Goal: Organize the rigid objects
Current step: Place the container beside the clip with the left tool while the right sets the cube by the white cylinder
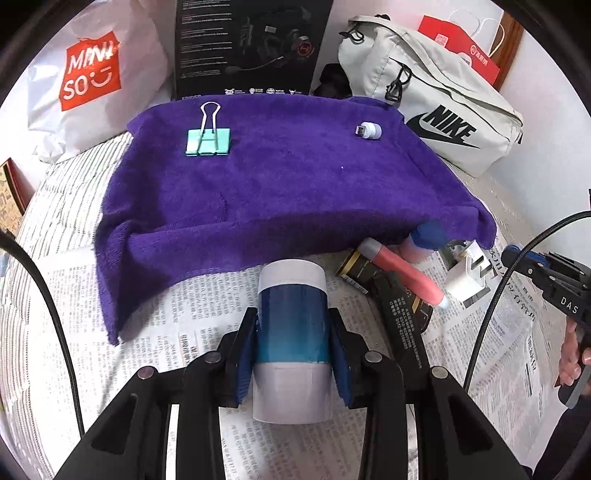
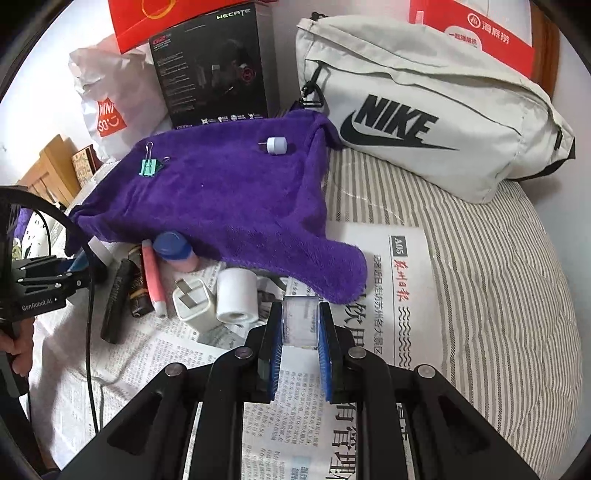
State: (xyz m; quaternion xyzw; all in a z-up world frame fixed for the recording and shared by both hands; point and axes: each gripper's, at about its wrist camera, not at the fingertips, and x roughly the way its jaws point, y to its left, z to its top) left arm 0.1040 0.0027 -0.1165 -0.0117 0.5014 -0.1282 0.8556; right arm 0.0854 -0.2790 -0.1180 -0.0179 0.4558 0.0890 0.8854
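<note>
1. The left gripper (image 1: pixel 291 354) is closed on a blue-and-white cylindrical bottle (image 1: pixel 291 332); its blue pads press the bottle's two sides, and the bottle points forward over the newspaper (image 1: pixel 207 295) toward the near edge of the purple towel (image 1: pixel 277 184).
2. The right gripper (image 2: pixel 300 339) is clamped on a small clear box (image 2: pixel 300 321), held between its blue-padded fingers above the newspaper, just off the towel's near right corner.
3. On the towel, a green binder clip (image 1: pixel 208 140) lies near the far left corner and a small white USB adapter (image 1: pixel 369 130) near the far right corner, well apart from each other.
4. On the newspaper at the towel's near edge sits a cluster: a white charger plug (image 2: pixel 194 301), a white roll (image 2: pixel 236 297) touching it, a pink pen (image 2: pixel 153 280), a dark tube (image 2: pixel 116 302) and a blue-capped pink bottle (image 2: pixel 175 251) partly under the towel's hem.
5. The newspaper covers a striped bed sheet (image 2: pixel 498 277).
6. Behind the towel stand a black headset box (image 2: pixel 218 66), a white Miniso bag (image 1: pixel 92 74), a grey Nike bag (image 2: pixel 424 110) and a red paper bag (image 2: pixel 480 33).
</note>
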